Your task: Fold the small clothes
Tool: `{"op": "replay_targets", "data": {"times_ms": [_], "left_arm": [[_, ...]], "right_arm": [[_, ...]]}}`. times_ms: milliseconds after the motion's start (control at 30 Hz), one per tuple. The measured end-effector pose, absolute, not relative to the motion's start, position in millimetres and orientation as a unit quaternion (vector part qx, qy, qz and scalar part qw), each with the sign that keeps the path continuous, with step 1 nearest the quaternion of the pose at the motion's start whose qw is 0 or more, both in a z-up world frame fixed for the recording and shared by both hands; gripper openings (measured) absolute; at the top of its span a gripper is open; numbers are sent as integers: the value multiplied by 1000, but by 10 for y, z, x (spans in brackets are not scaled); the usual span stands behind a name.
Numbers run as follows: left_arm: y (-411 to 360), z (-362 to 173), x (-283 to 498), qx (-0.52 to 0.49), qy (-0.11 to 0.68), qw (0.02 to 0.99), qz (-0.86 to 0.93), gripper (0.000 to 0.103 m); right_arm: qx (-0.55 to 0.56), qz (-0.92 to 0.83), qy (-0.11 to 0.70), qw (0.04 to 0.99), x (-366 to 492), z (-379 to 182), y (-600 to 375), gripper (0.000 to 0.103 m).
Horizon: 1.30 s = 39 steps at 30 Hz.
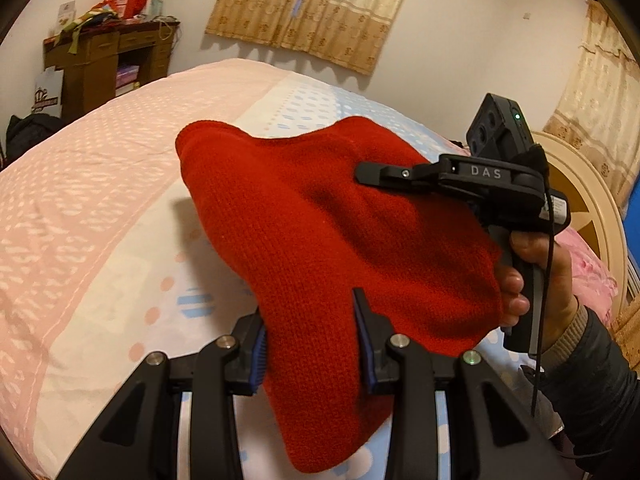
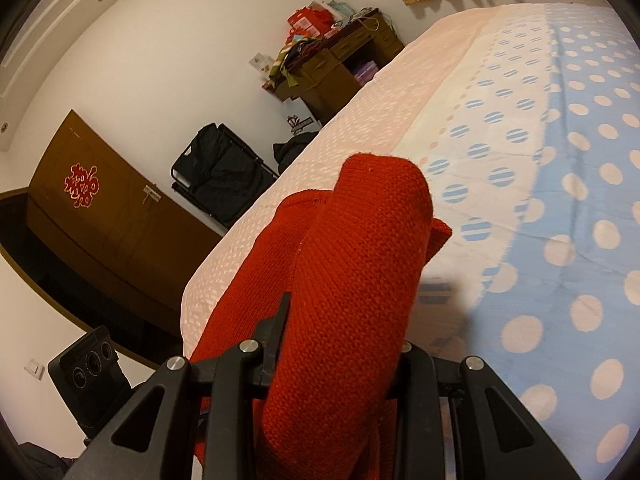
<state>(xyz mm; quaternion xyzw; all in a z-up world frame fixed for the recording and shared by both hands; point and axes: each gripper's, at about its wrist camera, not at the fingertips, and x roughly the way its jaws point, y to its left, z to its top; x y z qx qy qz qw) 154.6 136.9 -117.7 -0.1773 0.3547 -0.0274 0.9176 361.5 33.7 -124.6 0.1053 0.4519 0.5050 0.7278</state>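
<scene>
A red knitted garment (image 1: 320, 240) is held up above the bed between both grippers. My left gripper (image 1: 310, 344) has the knit between its blue-padded fingers (image 1: 366, 344), closed on a thick fold. My right gripper (image 1: 372, 172) comes in from the right in the left wrist view, its black finger lying over the garment's upper right. In the right wrist view the red garment (image 2: 360, 280) bulges out between the fingers of my right gripper (image 2: 336, 360), which is shut on it.
The bed (image 1: 100, 200) has a pink, white and blue spotted sheet (image 2: 560, 200). A cream headboard (image 1: 588, 208) stands at the right. A brown desk with clutter (image 1: 108, 60) and a dark bag (image 2: 216, 172) stand by the wall. Curtains (image 1: 316, 8) hang behind.
</scene>
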Motion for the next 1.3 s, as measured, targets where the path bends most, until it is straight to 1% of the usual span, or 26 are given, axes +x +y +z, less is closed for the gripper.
{"op": "replay_targets", "data": {"times_ms": [233, 567, 667, 800, 1000, 1167, 1300], "left_arm": [[1396, -1286, 1389, -192, 357, 914, -9, 38], [1430, -1510, 1354, -182, 373, 910, 8, 38], [1381, -1539, 1342, -164, 368, 915, 15, 39], [1367, -1563, 1319, -155, 363, 919, 22, 42], [1401, -1586, 1295, -156, 361, 919, 25, 44], [1383, -1562, 1224, -159, 359, 919, 27, 47], [1414, -1464, 1147, -164, 344, 924, 29, 48]], "right_arm": [[85, 516, 470, 711, 3582, -1371, 593, 30], [59, 516, 505, 689, 3653, -1702, 758, 30], [62, 505, 516, 689, 3697, -1803, 713, 30], [63, 490, 524, 694, 3712, -1918, 682, 33], [68, 476, 528, 700, 3703, -1957, 669, 34], [58, 458, 527, 714, 3661, -1931, 654, 39], [52, 443, 493, 746, 3557, -1731, 487, 40]]}}
